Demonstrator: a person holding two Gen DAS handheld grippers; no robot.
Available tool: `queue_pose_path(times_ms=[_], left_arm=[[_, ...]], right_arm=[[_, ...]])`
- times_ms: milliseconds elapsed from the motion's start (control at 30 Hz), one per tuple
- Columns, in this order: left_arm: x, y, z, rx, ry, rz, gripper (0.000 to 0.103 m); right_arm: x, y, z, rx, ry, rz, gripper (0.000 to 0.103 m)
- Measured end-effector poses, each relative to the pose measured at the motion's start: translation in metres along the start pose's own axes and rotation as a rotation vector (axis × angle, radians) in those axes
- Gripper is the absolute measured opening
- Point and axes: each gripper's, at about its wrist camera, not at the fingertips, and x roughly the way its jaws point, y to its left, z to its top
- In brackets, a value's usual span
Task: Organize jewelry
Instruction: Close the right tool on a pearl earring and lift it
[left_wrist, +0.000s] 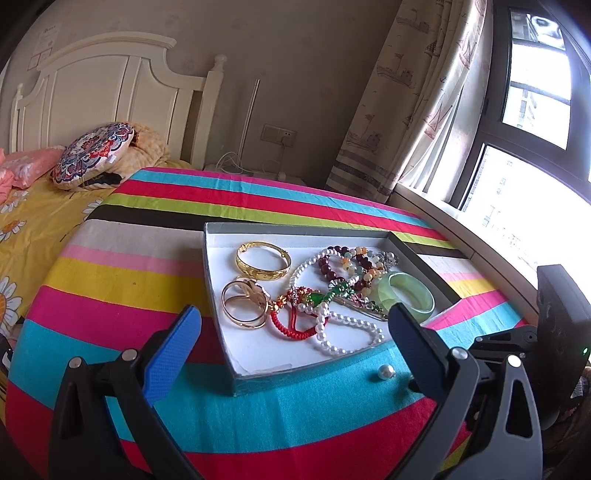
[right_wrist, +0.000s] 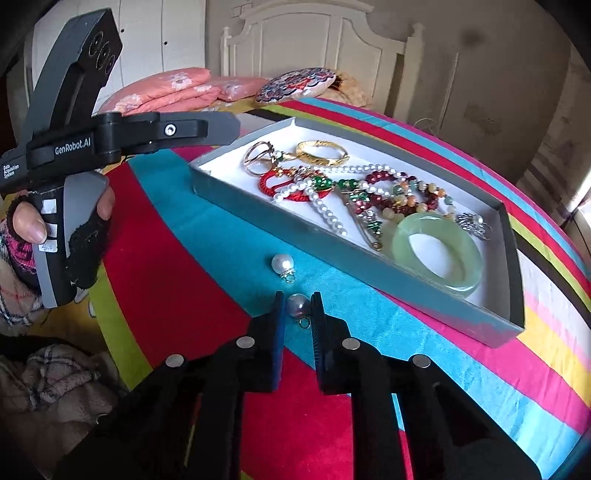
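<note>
A grey jewelry box (left_wrist: 236, 380) (right_wrist: 436, 310) with a white floor holds gold bangles (left_wrist: 263, 260), a pearl string (left_wrist: 343, 332), red cord, bead bracelets and a green jade bangle (left_wrist: 408, 295) (right_wrist: 437, 249). Two pearl earrings lie on the striped cloth outside the box. One pearl earring (right_wrist: 283, 266) (left_wrist: 385, 372) lies loose. My right gripper (right_wrist: 297, 306) is nearly closed around the other pearl earring (right_wrist: 298, 305). My left gripper (left_wrist: 291, 328) is open and empty, above the box's near edge.
The striped cloth (left_wrist: 184, 229) covers a round table. A bed with pillows (left_wrist: 92, 155) lies behind. A window sill (left_wrist: 461, 229) runs along the right. The hand holding the left gripper's body (right_wrist: 62, 206) is at the left of the right wrist view.
</note>
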Motion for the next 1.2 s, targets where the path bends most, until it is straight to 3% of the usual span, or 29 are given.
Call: queue_pose_path(times_ms=[433, 633, 700, 867, 1200], left_arm=[[0.001, -0.005, 0.000, 0.014, 0.029, 0.009, 0.100], [-0.003, -0.045, -0.015, 0.141, 0.079, -0.023, 0.099], [0.002, -0.062, -0.024, 0.198, 0.118, -0.048, 0.091], [0.024, -0.084, -0.037, 0.255, 0.211, -0.092, 0.056], [0.051, -0.099, -0.040, 0.320, 0.298, -0.074, 0.023]], right_arm=[[-0.037, -0.083, -0.031, 0.239, -0.076, -0.098, 0.014], [-0.035, -0.082, -0.032, 0.222, -0.075, -0.108, 0.014], [-0.033, -0.078, -0.031, 0.209, -0.072, -0.116, 0.014], [-0.034, -0.079, -0.033, 0.224, -0.080, -0.115, 0.014], [-0.034, -0.080, -0.034, 0.230, -0.084, -0.110, 0.014]])
